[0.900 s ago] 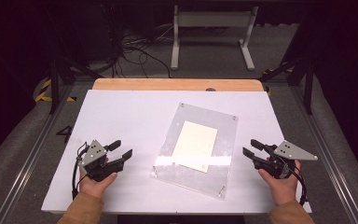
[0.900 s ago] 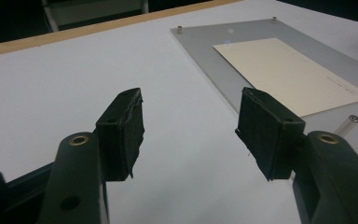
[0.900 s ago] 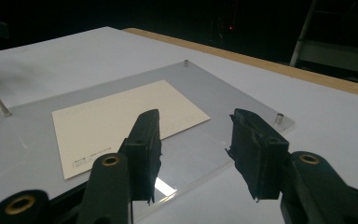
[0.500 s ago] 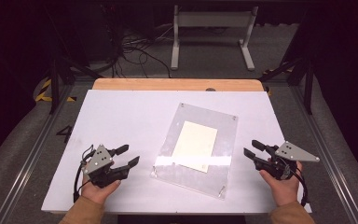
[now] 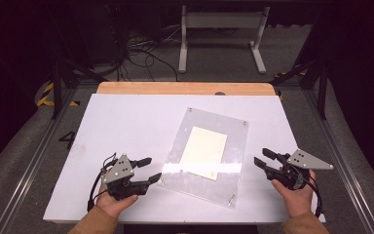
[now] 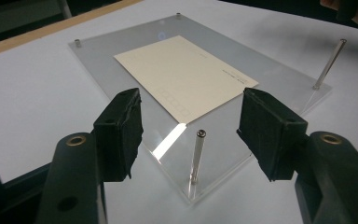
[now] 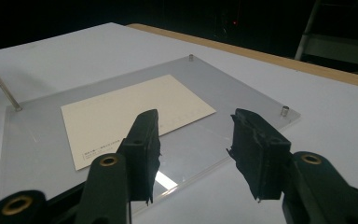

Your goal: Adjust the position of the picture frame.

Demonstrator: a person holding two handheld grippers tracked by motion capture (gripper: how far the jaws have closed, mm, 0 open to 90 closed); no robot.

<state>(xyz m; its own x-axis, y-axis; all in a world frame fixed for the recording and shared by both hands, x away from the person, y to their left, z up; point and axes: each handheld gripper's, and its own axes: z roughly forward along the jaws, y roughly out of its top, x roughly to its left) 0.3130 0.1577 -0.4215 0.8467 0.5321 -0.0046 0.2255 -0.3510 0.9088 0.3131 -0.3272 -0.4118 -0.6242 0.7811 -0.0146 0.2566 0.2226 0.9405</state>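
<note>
A clear acrylic plate (image 5: 233, 131) lies tilted on the white table, with a cream card (image 5: 205, 152) on it. My left gripper (image 5: 153, 168) is open just left of the plate's near left corner. In the left gripper view its jaws (image 6: 193, 126) stand apart on either side of a thin upright metal post (image 6: 196, 156) at that corner, with the card (image 6: 186, 74) beyond. My right gripper (image 5: 260, 157) is open, a little to the right of the plate's right edge. In the right gripper view it (image 7: 193, 149) faces the plate's edge (image 7: 242, 93) and the card (image 7: 130, 116).
The white table top (image 5: 126, 122) ends in a wooden strip (image 5: 185, 87) at the back. Another tall post (image 6: 328, 65) and short studs (image 7: 285, 111) stand at the plate's other corners. Cables (image 5: 141, 53) and a stand's legs (image 5: 219, 29) lie on the floor behind.
My left gripper has moved right, up to the plate's near left corner. The right gripper, plate and card have not moved.
</note>
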